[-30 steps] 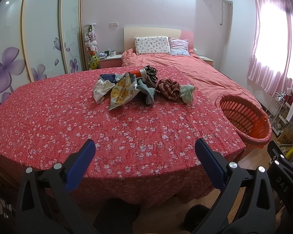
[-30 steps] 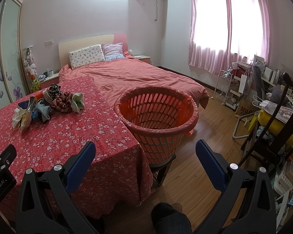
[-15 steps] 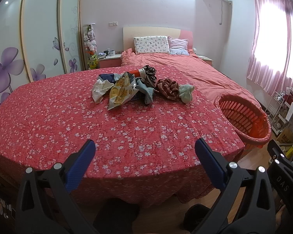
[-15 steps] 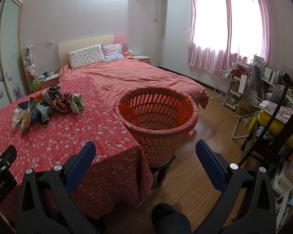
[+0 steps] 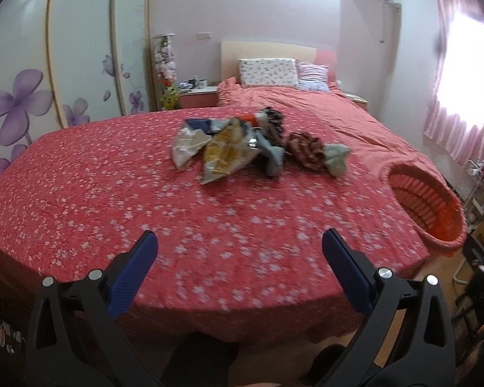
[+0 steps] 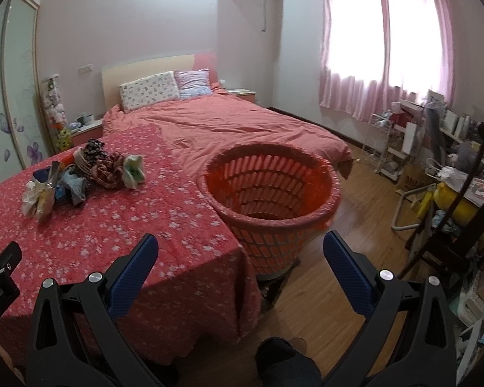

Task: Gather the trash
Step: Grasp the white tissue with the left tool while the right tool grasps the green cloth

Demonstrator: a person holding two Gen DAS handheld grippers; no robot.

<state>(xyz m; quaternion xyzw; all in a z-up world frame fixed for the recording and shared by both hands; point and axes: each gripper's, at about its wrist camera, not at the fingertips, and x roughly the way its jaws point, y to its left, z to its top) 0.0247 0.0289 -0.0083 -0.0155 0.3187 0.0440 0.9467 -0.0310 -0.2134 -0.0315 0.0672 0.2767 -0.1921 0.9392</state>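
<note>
A pile of trash and cloth scraps (image 5: 255, 145) lies in the middle of a table covered with a red flowered cloth (image 5: 113, 200); it holds a yellow snack wrapper (image 5: 226, 154), a crumpled pale wrapper (image 5: 188, 143), a brown patterned cloth (image 5: 306, 150) and a pale green piece (image 5: 337, 158). The pile also shows in the right wrist view (image 6: 84, 174). An orange slatted basket (image 6: 271, 193) stands at the table's right edge, also in the left wrist view (image 5: 426, 203). My left gripper (image 5: 238, 251) is open and empty over the table's near edge. My right gripper (image 6: 240, 251) is open and empty, near the basket.
A bed with a pink cover (image 6: 242, 125) and pillows (image 5: 267, 72) lies behind the table. A wardrobe with flower doors (image 5: 25, 96) is on the left. A rack, chair and cluttered shelves (image 6: 435, 167) fill the right. Wooden floor (image 6: 355, 245) surrounds the basket.
Both grippers have moved forward a little toward the table and basket; the left view is blurred by the motion. Both stay open and empty.
</note>
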